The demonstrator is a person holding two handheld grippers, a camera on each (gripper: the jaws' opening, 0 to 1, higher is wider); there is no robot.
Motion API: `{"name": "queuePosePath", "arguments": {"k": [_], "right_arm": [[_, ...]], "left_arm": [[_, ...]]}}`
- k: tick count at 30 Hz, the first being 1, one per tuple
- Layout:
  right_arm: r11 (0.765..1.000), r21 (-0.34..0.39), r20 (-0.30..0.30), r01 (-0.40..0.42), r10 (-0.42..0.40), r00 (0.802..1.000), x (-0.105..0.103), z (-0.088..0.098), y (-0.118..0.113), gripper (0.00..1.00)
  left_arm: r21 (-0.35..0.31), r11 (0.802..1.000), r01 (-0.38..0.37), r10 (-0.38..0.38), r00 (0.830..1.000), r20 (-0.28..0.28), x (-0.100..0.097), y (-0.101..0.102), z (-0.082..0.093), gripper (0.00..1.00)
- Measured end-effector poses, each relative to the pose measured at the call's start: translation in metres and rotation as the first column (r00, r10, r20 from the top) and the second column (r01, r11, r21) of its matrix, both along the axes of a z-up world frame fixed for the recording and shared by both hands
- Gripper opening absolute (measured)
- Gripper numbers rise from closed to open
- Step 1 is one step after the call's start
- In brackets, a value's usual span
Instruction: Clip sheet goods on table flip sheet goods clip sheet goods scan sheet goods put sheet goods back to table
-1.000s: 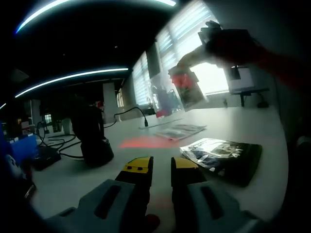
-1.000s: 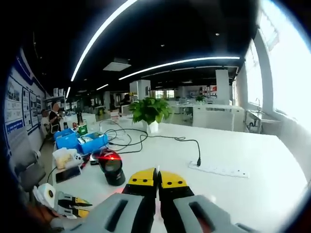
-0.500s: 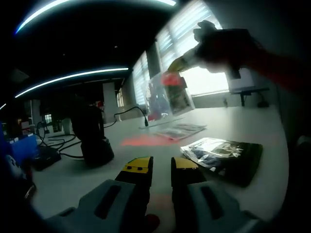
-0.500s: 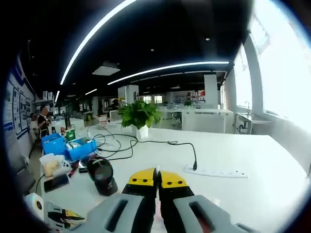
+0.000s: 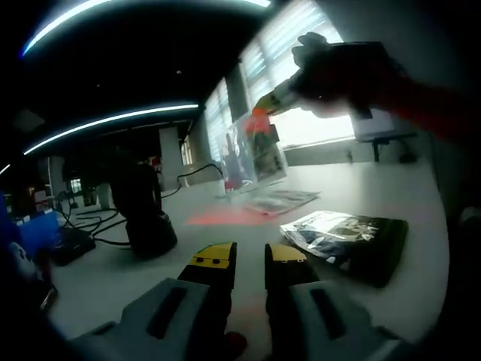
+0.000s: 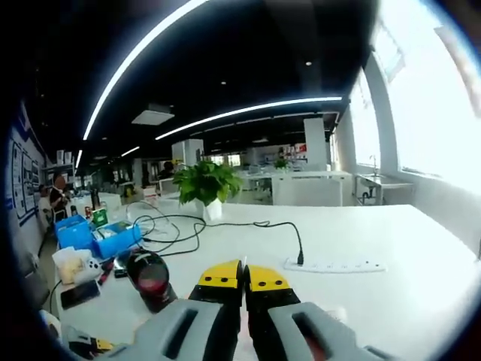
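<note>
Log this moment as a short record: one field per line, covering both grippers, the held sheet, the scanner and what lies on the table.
right gripper: jaws shut on the sheet pack, raised above the table
sheet pack: clear packet with red label, hanging in the air
left gripper: jaws apart, empty, low over the table
scanner: dark, standing on the table
dark packet: flat on the table
flat sheet: lying beyond the dark packet
</note>
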State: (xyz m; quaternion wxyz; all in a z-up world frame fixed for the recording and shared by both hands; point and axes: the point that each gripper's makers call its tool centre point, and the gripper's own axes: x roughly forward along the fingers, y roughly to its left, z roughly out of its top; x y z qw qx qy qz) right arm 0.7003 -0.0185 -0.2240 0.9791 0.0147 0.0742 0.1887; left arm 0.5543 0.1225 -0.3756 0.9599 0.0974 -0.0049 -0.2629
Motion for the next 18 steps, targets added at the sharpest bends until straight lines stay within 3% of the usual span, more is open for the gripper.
{"name": "queuePosePath", "arguments": {"k": [7, 18], "right_arm": [[0.999, 0.031, -0.003, 0.015, -0.014, 1.0, 0.003, 0.0, 0.003, 0.0], [1.0, -0.007, 0.028, 0.028, -0.028, 0.999, -0.002, -0.003, 0.019, 0.0]], "left_arm": [[0.0, 1.0, 0.0, 0.0, 1.0, 0.0, 0.0, 0.0, 0.0, 0.08], [-0.001, 1.0, -0.002, 0.002, 1.0, -0.001, 0.001, 0.0, 0.0, 0.08]]}}
